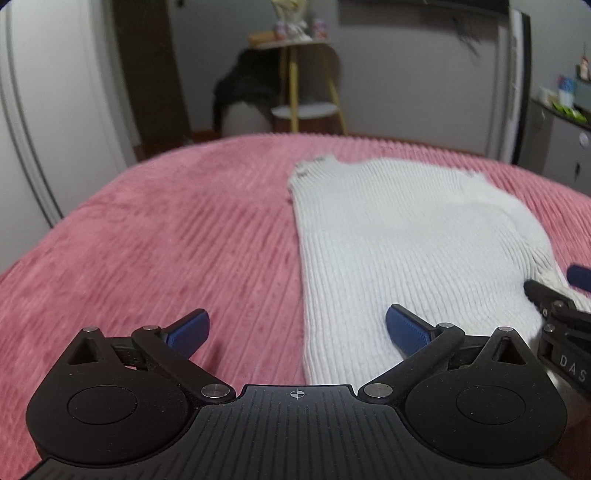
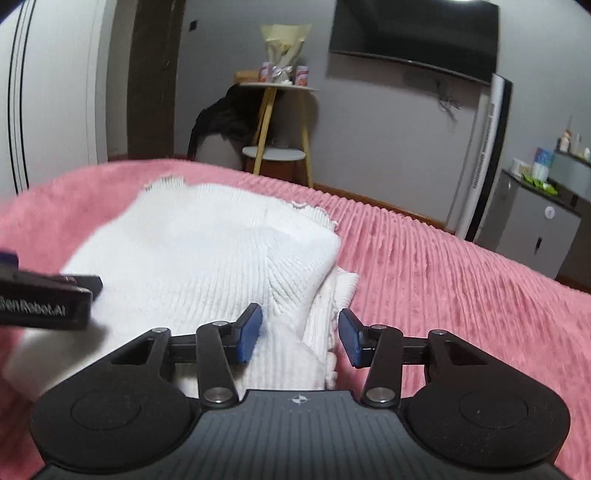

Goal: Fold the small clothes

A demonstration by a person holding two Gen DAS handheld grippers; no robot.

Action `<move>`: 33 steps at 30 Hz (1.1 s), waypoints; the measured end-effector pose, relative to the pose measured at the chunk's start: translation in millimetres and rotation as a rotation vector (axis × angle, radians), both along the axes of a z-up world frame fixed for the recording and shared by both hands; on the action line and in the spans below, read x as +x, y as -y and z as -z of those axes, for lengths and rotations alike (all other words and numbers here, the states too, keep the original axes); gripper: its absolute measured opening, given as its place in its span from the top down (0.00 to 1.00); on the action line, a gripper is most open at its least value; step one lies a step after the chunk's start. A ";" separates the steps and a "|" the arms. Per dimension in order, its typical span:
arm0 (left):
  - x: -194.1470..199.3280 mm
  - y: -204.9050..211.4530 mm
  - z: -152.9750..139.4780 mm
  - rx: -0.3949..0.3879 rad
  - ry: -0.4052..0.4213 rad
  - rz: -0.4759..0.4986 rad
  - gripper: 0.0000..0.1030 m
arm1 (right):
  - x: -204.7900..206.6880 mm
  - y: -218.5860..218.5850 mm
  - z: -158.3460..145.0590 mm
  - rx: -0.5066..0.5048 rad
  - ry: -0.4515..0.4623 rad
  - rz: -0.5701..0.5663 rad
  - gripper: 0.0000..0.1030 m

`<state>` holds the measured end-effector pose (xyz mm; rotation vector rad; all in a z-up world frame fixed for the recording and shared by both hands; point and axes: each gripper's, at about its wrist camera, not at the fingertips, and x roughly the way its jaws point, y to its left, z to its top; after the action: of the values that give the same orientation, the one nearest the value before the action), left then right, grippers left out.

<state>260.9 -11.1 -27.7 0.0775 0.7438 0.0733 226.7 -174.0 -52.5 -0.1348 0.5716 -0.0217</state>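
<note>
White ribbed knit sweater (image 1: 399, 236) lies folded on pink bedspread (image 1: 166, 240).

A pink ribbed bedspread (image 2: 443, 280) lies near; far off stand a two-tier side table (image 2: 280, 122) and wall-mounted television (image 2: 413, 33).

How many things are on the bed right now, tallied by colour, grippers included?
White: 1, the knit sweater, partly folded on the pink bedspread
Black with blue pads: 2, the left gripper and the right gripper, both open
Total: 3
</note>
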 end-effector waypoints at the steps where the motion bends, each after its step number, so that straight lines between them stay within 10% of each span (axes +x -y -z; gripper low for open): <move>1: 2.6 -4.2 -4.9 -0.026 -0.039 -0.007 0.00 | 3.2 -0.5 -2.4 -0.020 -0.023 -0.012 0.52; 7: -32.9 -6.4 -28.0 -0.024 -0.174 -0.022 0.00 | -9.4 0.2 -46.8 -0.023 -0.171 -0.004 0.46; 17: -146.9 1.4 -33.3 0.011 -0.293 0.000 0.00 | -141.2 9.5 -37.3 0.157 -0.442 0.046 0.04; 33: -142.8 0.8 -108.1 0.005 -0.299 -0.005 0.00 | -133.2 -13.6 -132.5 0.101 -0.497 0.063 0.04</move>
<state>118.1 -11.9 80.4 0.0928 1.0429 0.0697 93.5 -160.4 80.0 -0.0213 1.0710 -0.0208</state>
